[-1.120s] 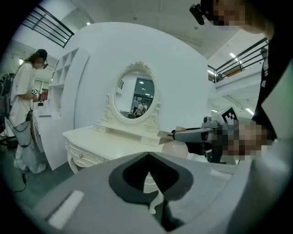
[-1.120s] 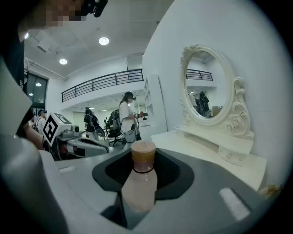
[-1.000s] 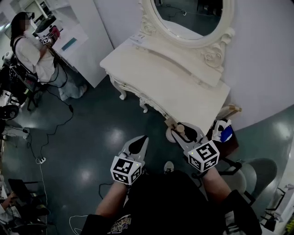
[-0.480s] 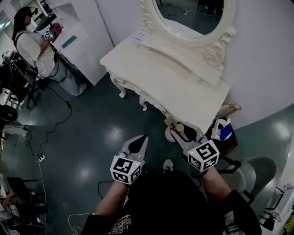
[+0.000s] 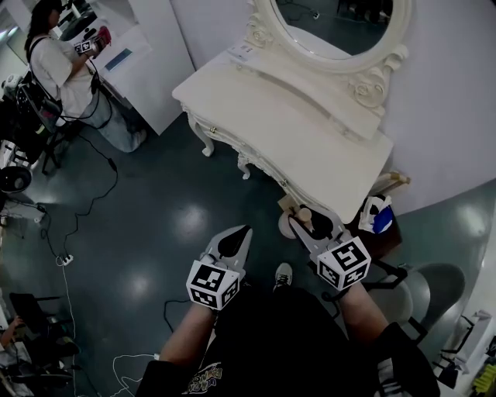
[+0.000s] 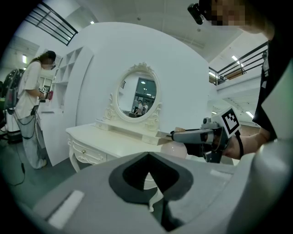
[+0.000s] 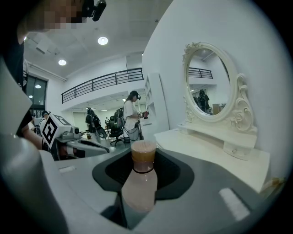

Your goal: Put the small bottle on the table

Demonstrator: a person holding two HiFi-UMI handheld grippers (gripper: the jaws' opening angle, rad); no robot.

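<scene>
We hold the small bottle (image 7: 139, 183) in our right gripper (image 5: 308, 223). Its two jaws squeeze the bottle's sides. The bottle looks pale pink with a brown cap, though the colour is hard to tell. It is up in the air just in front of the table (image 5: 294, 139), not on it. Our left gripper (image 5: 230, 246) is a bit farther from the table, and its jaws are closed together on nothing. A round mirror (image 5: 325, 23) stands at the back of the table.
</scene>
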